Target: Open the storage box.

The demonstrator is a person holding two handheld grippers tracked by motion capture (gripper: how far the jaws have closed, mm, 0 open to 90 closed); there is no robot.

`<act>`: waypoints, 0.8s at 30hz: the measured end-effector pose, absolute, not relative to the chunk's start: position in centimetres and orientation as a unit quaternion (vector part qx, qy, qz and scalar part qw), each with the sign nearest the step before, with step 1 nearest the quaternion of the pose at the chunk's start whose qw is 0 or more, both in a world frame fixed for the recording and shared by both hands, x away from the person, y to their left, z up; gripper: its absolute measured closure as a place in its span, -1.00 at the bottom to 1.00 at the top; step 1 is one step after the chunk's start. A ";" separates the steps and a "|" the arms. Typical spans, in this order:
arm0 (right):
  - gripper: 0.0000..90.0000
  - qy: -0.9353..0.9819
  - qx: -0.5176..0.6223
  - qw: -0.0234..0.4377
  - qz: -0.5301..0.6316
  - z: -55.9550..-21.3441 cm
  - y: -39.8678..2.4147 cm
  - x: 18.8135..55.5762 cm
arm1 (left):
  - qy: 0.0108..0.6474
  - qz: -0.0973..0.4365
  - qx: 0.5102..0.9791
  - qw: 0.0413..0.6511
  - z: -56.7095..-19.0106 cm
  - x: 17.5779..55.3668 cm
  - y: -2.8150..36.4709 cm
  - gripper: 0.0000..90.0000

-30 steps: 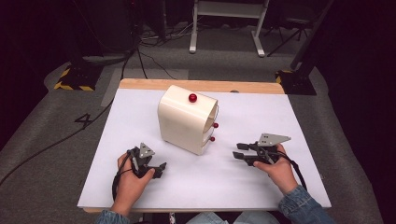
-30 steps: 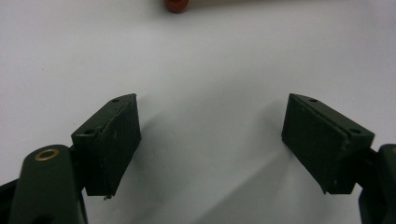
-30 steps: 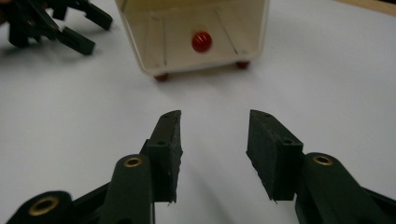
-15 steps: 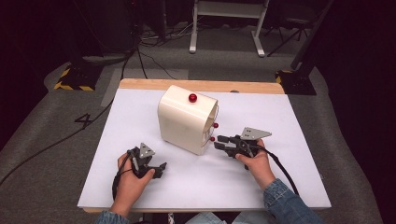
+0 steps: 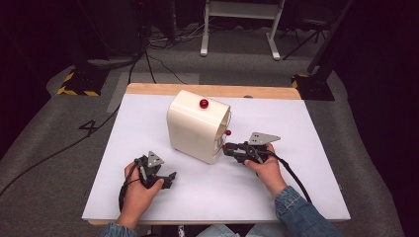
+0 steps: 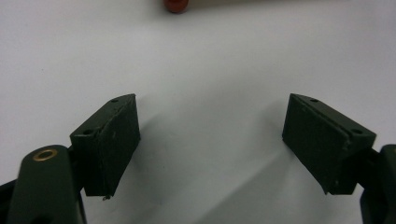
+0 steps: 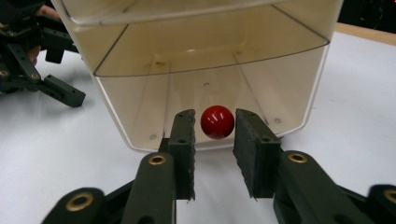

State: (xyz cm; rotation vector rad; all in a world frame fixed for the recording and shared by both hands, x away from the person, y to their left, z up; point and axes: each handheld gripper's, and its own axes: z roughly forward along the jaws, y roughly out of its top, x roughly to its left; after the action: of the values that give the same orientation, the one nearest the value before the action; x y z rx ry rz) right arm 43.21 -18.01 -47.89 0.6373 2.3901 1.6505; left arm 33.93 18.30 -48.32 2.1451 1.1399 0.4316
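A cream box (image 5: pixel 195 126) with a rounded top stands in the middle of the white table (image 5: pixel 306 192), its open front facing right. It has a red knob on top (image 5: pixel 203 103) and another on its front (image 5: pixel 228 132). My right gripper (image 5: pixel 226 147) lies level at the box's lower front. In the right gripper view its jaws have just been closing around a low red knob (image 7: pixel 217 122) on a clear drawer (image 7: pixel 205 70). The right pad (image 7: pixel 250 154) is at the ball and a sliver of gap remains on the left. My left gripper (image 5: pixel 168 178) rests on the table at the front left, open (image 6: pixel 210 140) and empty.
The table's wooden back edge (image 5: pixel 212 90) runs behind the box. Cables (image 5: pixel 148 59), a white stand (image 5: pixel 237 29) and a yellow-striped base (image 5: pixel 76 89) sit on the grey floor beyond. My left gripper (image 7: pixel 46 70) lies past the box's left side in the right gripper view.
The right hand has slid left across the table to the box front, and its jaws have narrowed around the lower red knob. The left hand has stayed put.
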 end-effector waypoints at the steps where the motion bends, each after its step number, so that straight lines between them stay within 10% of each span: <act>1: 0.56 0.801 0.214 0.084 0.553 -47.9 -18.0 43.2 | 0.436 0.165 0.820 0.331 -48.3 33.9 18.3 -0.58; 24: 0.65 0.817 0.205 0.107 0.528 -47.3 -18.7 42.5 | 0.436 0.167 0.820 0.331 -48.3 33.9 18.3 -0.58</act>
State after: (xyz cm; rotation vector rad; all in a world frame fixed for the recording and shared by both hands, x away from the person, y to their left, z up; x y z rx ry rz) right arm 42.50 -18.71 -47.31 0.6047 2.4046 1.5550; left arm 33.91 18.29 -48.33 2.1436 1.1396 0.4354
